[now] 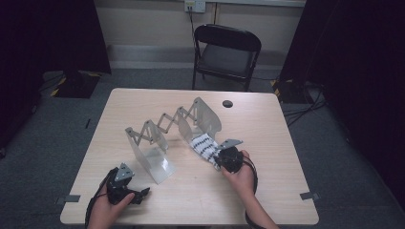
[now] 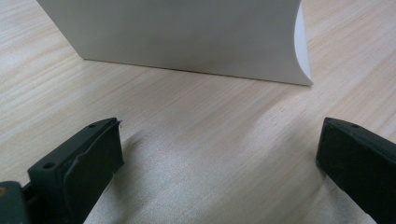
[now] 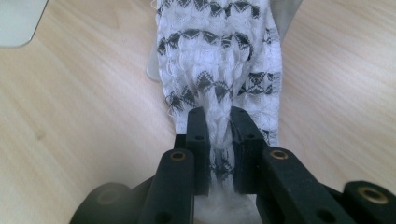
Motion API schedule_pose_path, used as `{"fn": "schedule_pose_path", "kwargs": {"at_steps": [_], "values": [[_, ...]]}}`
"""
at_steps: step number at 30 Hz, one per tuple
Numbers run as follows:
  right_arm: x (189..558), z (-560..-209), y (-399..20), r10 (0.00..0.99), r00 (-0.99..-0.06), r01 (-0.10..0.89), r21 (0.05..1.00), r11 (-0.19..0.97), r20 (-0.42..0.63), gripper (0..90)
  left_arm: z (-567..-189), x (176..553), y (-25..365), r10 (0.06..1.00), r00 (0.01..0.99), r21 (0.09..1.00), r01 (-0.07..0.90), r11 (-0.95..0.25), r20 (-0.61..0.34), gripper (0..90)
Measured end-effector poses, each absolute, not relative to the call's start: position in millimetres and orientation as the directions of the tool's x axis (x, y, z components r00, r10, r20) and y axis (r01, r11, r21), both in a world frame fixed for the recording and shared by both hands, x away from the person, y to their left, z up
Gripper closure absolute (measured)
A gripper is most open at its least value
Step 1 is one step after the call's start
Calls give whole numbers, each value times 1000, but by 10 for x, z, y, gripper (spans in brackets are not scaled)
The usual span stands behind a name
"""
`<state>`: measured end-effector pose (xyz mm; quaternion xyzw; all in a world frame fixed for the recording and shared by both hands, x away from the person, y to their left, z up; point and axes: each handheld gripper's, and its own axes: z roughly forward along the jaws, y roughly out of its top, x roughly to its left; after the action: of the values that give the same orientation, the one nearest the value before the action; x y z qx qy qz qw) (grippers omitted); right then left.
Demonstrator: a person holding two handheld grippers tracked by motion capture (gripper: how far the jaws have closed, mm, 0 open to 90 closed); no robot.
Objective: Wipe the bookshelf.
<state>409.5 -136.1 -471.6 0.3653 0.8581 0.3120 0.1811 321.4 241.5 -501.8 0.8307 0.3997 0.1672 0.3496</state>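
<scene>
The high view was dim overall, its left and right edges sinking into near-black, while the pale table [image 1: 267,191] in the middle caught soft overhead light. Shadows there were faint and short. The metal rack [image 1: 162,133] gave a dull sheen without hard glare. The left gripper view was brighter, with a broad soft shadow at lower centre and a smooth white panel [image 2: 187,37] across the top. In the right gripper view the patterned cloth [image 3: 219,56] was sharp at centre, while the upper left corner looked blurred.
</scene>
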Motion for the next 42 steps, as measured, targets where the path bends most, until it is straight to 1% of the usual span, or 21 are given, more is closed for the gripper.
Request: {"fn": "schedule_pose_path", "kwargs": {"at_steps": [6,13,21,23,27,31,33,34,35,36,42], "values": [[3935,-4727,-1562,738,-671,520,668,533,-66,790,-5019,3212,2414,782,623,715,548,-434,-3,0],[3783,-4745,-1784,761,-648,542,678,497,-40,785,-5018,3213,2415,781,625,714,547,-437,-2,1],[3641,-4759,-1977,775,-632,548,688,475,-32,781,-5019,3214,2415,781,625,714,547,-436,-2,0],[3575,-4745,-2059,778,-626,550,680,484,-47,770,-5020,3211,2411,783,622,716,548,-433,-4,1],[3514,-4727,-2160,788,-614,573,664,481,-41,723,-5019,3211,2412,783,622,716,548,-433,-3,2],[3476,-4710,-2178,786,-617,572,669,474,-30,612,-5019,3211,2413,782,623,715,548,-435,-2,2],[3475,-4706,-2168,789,-613,572,668,476,-37,595,-5019,3211,2412,782,623,715,548,-434,-2,2],[3477,-4696,-2141,790,-610,564,670,484,-57,553,-5019,3211,2413,782,623,715,548,-434,-2,2],[3477,-4696,-2141,790,-610,564,670,484,-57,553,-5019,3211,2413,782,623,715,548,-434,-2,2],[3502,-4685,-2112,794,-607,573,672,469,-36,521,-5019,3211,2413,782,623,715,548,-434,-2,2],[3650,-4580,-1972,780,-625,545,699,462,-28,495,-5019,3212,2413,782,623,715,548,-434,-2,1]]}}
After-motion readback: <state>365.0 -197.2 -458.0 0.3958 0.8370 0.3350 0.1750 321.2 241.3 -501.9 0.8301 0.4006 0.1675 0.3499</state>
